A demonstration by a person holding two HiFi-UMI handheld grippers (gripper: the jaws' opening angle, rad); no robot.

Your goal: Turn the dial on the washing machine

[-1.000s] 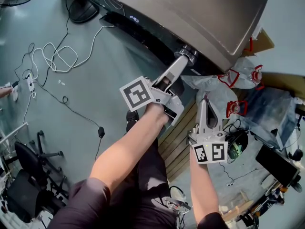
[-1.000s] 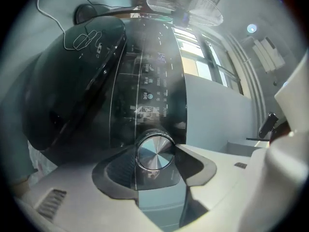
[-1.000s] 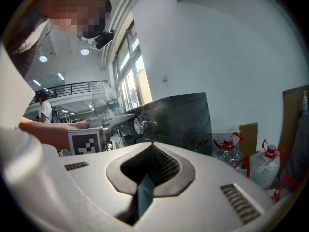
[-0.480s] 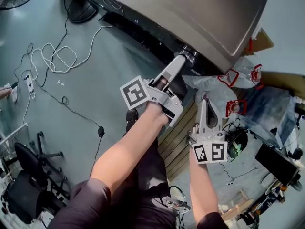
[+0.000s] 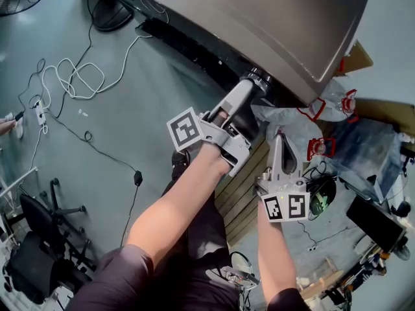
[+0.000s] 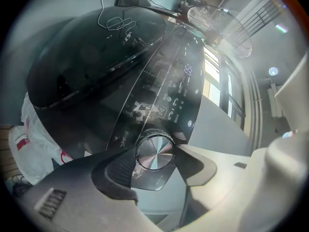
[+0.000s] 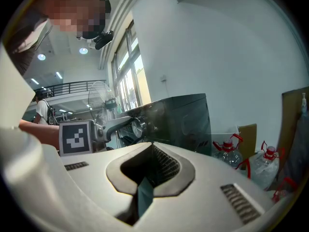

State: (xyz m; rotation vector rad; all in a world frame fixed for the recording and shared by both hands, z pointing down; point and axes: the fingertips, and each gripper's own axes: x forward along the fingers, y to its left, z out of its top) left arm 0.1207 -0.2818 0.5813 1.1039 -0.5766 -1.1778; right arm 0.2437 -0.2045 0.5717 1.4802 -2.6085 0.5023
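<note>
Dark control panel (image 6: 179, 81): dial (image 6: 155, 152) pinched between left gripper (image 6: 156, 160) fingers (image 6: 116, 170).

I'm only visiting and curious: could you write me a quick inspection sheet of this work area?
Surface: bare grey floor; wooden boards beside the machine.
Job's things: washing machine, its metal dial on the dark control panel.
Clutter: plastic bags and red-capped water bottles right of the machine.
Grippers: left gripper shut on the dial; right gripper shut, empty.
Cables: white cable coiled loosely; black cable trailing.
Surroundings: office chair, fan base, cardboard.
</note>
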